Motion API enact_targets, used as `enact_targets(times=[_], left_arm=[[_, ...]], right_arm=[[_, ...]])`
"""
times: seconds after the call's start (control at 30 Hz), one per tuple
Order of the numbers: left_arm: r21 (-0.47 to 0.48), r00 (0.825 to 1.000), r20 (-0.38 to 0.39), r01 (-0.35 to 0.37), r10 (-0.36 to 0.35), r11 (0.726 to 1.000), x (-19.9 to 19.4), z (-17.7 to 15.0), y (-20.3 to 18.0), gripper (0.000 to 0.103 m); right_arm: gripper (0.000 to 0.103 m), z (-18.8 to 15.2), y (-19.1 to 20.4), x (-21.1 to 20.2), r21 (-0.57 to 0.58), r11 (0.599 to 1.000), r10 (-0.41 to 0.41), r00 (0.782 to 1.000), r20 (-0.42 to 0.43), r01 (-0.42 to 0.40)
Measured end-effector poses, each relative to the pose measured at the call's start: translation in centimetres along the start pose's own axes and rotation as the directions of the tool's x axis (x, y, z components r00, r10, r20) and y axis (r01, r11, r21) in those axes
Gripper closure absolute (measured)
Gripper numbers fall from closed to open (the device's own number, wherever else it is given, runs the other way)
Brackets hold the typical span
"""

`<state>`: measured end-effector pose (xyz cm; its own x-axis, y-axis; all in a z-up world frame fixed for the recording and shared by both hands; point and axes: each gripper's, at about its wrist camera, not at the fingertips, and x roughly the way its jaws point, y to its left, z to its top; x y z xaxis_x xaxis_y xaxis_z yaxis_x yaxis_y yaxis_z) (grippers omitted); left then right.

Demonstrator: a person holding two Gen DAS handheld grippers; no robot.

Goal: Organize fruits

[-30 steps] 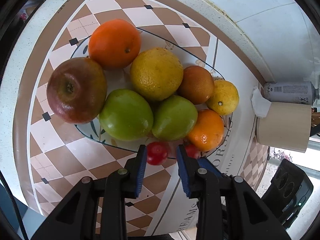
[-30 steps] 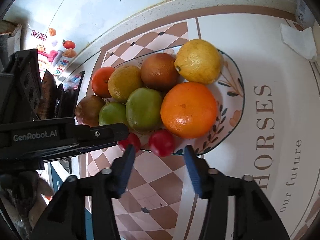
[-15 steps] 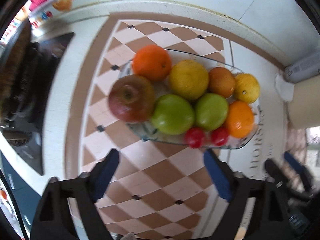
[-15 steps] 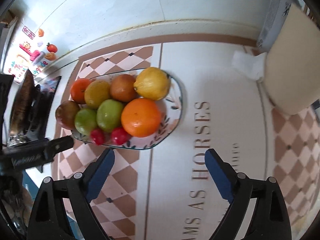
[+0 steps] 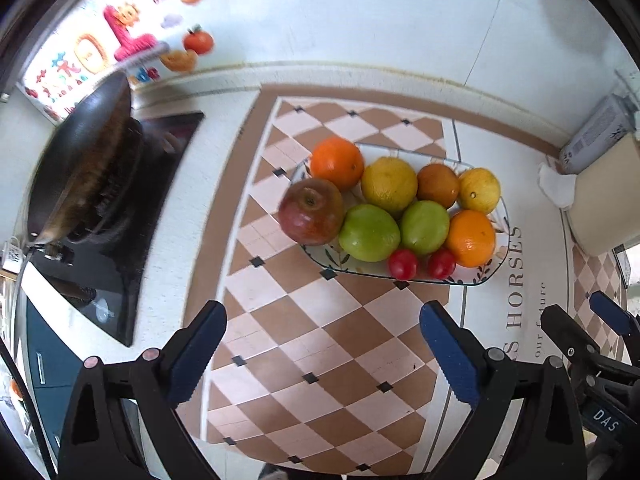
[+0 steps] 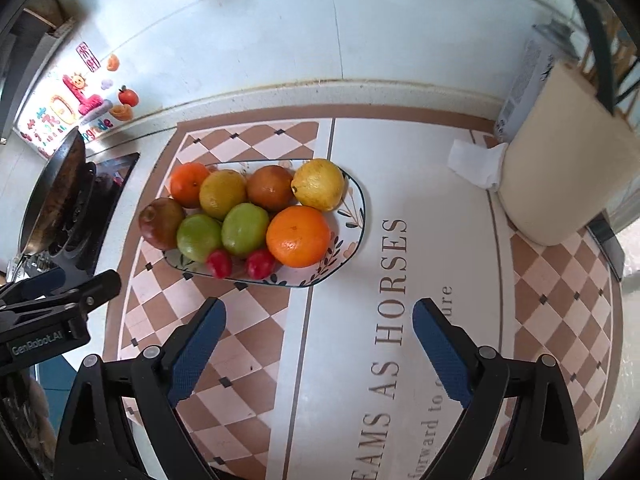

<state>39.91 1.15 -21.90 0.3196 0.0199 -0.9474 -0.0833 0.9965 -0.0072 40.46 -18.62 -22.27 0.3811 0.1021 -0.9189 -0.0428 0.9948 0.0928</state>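
A patterned plate on the checkered mat holds a red apple, oranges, yellow citrus, two green fruits and two small red tomatoes at its near rim. My left gripper is open and empty, well back from the plate. My right gripper is open and empty, also well back from it.
A dark pan sits on a black stove at the left. A beige container with a white tissue and a carton stands at the right, against the white wall.
Both grippers have opened wide and pulled back and up from the plate. The two tomatoes they were at now lie on the plate's near rim.
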Motion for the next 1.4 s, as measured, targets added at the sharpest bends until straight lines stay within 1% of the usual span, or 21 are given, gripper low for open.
enact_targets(times=[0.13, 0.3, 0.5, 0.67, 0.87, 1.07, 1.17, 1.4], left_arm=[[0.014, 0.998, 0.066, -0.001, 0.000, 1.000, -2.6, -1.5, 0.8, 0.004], [0.033, 0.992, 0.126, 0.022, -0.026, 0.999, -5.7, -4.1, 2.1, 0.004], [0.072, 0.977, 0.205, 0.046, -0.060, 0.996, -10.4, -7.8, 3.7, 0.004], [0.110, 0.957, 0.278, 0.053, -0.082, 0.992, -14.9, -11.1, 5.3, 0.004], [0.126, 0.936, 0.331, 0.082, -0.120, 0.989, -19.3, -14.8, 6.9, 0.004], [0.125, 0.918, 0.374, 0.090, -0.130, 0.988, -22.7, -18.0, 7.8, 0.004], [0.116, 0.916, 0.377, 0.101, -0.138, 0.988, -23.7, -19.3, 8.1, 0.004], [0.099, 0.908, 0.398, 0.098, -0.130, 0.990, -25.8, -21.6, 8.4, 0.004]], right_arm=[[0.006, -1.7, 0.8, -3.2, 0.011, 1.000, -0.022, 0.999, 0.048, 0.022], [0.006, -4.8, 2.4, -7.8, 0.028, 0.999, -0.032, 0.993, 0.109, 0.029], [0.006, -8.7, 4.5, -13.9, 0.056, 0.998, -0.045, 0.979, 0.196, 0.035], [0.006, -12.6, 6.4, -19.6, 0.073, 0.996, -0.067, 0.960, 0.271, 0.049], [0.004, -17.0, 7.8, -24.6, 0.074, 0.996, -0.078, 0.945, 0.318, 0.057], [0.003, -20.7, 8.6, -29.1, 0.062, 0.997, -0.071, 0.930, 0.360, 0.052], [0.003, -21.8, 8.7, -30.8, 0.049, 0.997, -0.071, 0.921, 0.382, 0.057], [0.003, -23.0, 8.6, -33.2, 0.025, 0.999, -0.043, 0.917, 0.397, 0.036]])
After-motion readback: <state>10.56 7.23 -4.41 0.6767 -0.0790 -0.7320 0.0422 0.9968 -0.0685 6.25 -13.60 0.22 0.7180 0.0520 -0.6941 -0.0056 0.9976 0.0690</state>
